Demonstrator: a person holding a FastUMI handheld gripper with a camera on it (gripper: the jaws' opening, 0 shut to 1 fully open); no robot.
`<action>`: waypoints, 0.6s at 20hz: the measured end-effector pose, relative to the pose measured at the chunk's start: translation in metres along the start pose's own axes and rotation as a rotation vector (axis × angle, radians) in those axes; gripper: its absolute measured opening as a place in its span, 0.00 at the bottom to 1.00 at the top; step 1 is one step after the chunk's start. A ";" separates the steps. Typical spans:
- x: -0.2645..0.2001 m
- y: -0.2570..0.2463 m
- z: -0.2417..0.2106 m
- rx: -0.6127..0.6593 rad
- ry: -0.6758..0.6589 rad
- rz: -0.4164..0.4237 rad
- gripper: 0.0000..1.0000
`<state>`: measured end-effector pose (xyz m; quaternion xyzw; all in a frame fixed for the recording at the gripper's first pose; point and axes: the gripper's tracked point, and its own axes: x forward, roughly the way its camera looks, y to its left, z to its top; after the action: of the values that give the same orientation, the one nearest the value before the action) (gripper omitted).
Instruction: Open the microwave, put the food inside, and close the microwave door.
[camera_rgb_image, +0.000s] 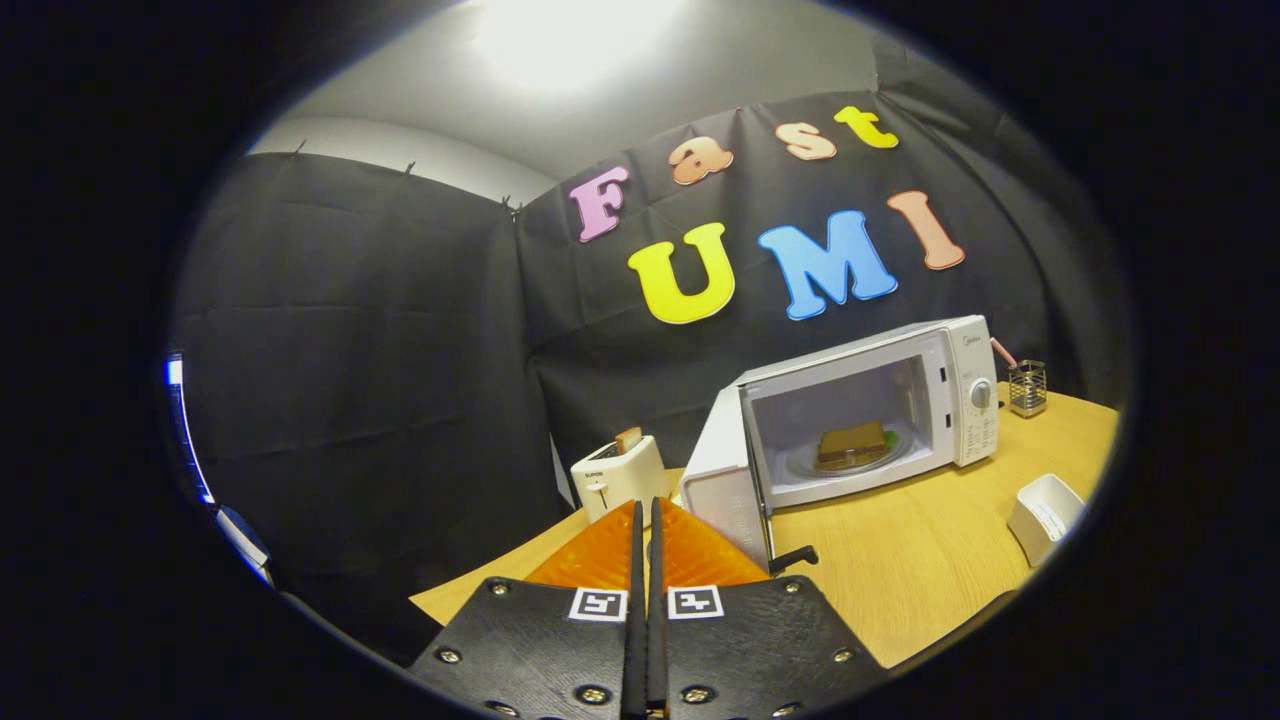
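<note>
Holding nothing, jaws pressed together, microwave (880, 410) door (722, 480) open beyond

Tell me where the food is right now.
Gripper view: the food sits on the plate inside the open microwave, beyond the closed, empty fingers, right of the toaster.

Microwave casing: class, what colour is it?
White. The microwave shows best in the gripper view, door open, beyond the closed, empty gripper.
</note>
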<state>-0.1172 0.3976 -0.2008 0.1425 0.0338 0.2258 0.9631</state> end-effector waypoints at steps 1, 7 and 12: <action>-0.002 -0.007 0.002 0.000 -0.007 -0.008 0.01; -0.010 -0.041 0.011 -0.013 -0.027 -0.067 0.01; -0.014 -0.090 0.022 -0.031 -0.056 -0.182 0.01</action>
<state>-0.0887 0.3086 -0.2056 0.1303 0.0163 0.1337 0.9823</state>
